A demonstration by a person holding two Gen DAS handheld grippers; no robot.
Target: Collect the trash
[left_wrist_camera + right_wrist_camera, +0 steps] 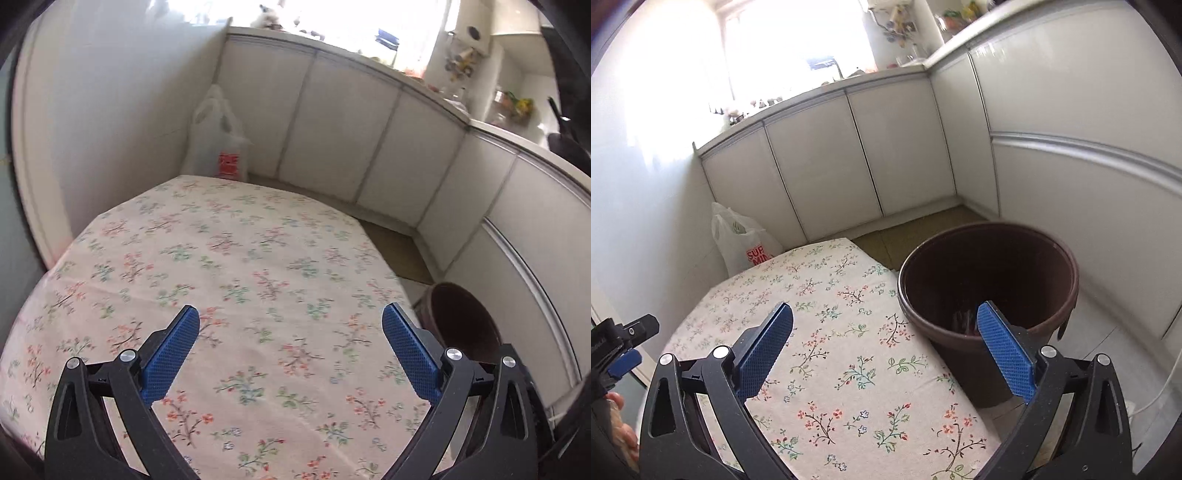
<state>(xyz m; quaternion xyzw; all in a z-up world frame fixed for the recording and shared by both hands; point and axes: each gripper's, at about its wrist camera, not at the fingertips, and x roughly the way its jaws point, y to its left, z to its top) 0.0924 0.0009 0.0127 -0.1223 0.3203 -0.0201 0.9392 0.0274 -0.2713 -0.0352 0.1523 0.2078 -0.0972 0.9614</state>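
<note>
In the left wrist view, the left gripper fills the bottom of the frame with its fingers spread wide and nothing between them; the pads are blue with a fine dotted grip texture, set on black frames with silver bolts. Below them lies the desk, covered by a pale cloth printed with small red, green and blue flower sprigs. At the right edge of the frame, beside the desk, stands the trash bin, a round dark brown plastic bucket, upright with its mouth facing up; only part of its rim and inner wall shows. At upper left of centre a thin white plastic bag with red print stands in the corner against the white cabinet doors.

In the right wrist view, the right gripper also has its fingers wide apart, holding nothing. The trash bin sits at centre right, just beside the desk, upright and tapering downward, smooth-walled; some dark, reddish scraps lie at its bottom, too dim to identify. The plastic bag stands at centre left. The left gripper shows at the left edge.
</note>
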